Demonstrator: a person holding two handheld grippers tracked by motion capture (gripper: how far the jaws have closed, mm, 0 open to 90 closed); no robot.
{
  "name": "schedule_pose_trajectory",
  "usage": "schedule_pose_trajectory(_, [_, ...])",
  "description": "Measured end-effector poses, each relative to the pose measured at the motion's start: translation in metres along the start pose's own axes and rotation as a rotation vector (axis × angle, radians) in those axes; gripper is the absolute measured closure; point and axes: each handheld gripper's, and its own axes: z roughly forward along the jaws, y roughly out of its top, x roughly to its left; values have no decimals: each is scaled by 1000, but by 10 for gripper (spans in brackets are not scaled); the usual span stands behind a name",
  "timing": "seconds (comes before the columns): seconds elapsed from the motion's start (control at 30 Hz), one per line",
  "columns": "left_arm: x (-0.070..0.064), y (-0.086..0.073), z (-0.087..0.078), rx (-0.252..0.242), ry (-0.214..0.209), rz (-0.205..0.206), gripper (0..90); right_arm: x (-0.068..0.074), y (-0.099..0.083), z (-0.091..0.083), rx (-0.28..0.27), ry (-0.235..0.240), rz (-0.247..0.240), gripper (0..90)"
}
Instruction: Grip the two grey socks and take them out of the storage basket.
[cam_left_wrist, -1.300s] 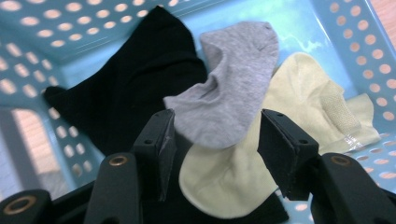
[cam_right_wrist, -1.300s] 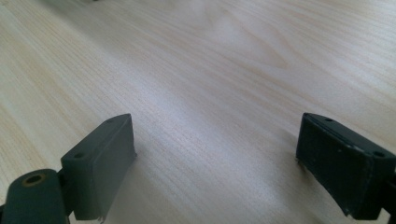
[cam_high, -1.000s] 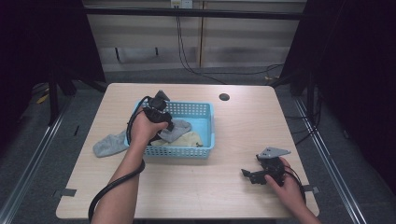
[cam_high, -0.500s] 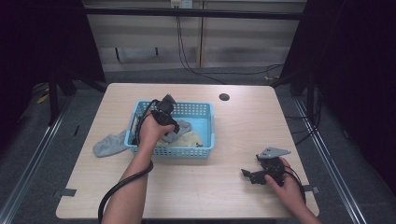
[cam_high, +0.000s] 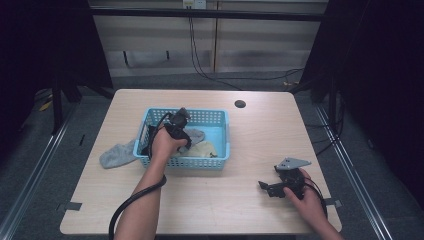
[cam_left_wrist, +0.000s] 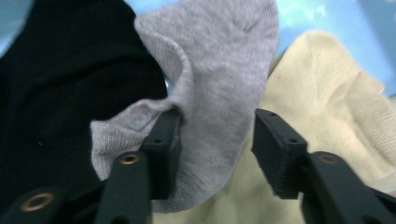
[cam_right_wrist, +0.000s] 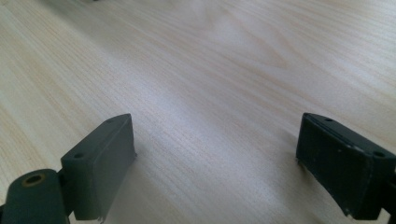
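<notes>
A blue plastic basket (cam_high: 200, 163) stands mid-table and holds a black cloth (cam_high: 148, 136), a grey sock (cam_high: 196, 135) and a cream sock (cam_high: 206, 149). My left gripper (cam_high: 181, 134) reaches down into the basket. In the left gripper view its jaws stand apart astride the grey sock (cam_left_wrist: 219, 70), the left one pressed into a fold, with the black cloth (cam_left_wrist: 60, 93) to one side and the cream sock (cam_left_wrist: 327, 107) to the other; the left gripper (cam_left_wrist: 217, 126) is open. My right gripper (cam_high: 272, 189) rests open low over bare wood (cam_right_wrist: 215, 93) at the front right.
Another grey sock (cam_high: 116, 155) lies on the table against the basket's left wall. A dark round hole (cam_high: 240, 104) sits in the tabletop at the back. The left gripper's cable (cam_high: 125, 210) trails toward the front edge.
My left gripper has moved right from the basket's left rim and down into the basket, over the grey sock. The right gripper has stayed where it was.
</notes>
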Motion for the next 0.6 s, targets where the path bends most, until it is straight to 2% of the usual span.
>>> schedule_pose_trajectory(0.27, [0, 0, 6, 45, -12, -27, 643, 0, 0, 0, 0, 0, 1, 109])
schedule_pose_trajectory(0.4, [-4, 3, 6, 72, -21, -13, 793, 0, 0, 0, 1, 0, 1, 110])
schedule_pose_trajectory(0.5, [-6, 4, 4, 85, -11, -7, 850, 0, 0, 0, 1, 0, 0, 109])
schedule_pose_trajectory(0.6, [-5, 4, 1, 87, -12, -5, 863, 0, 0, 0, 1, 0, 1, 109])
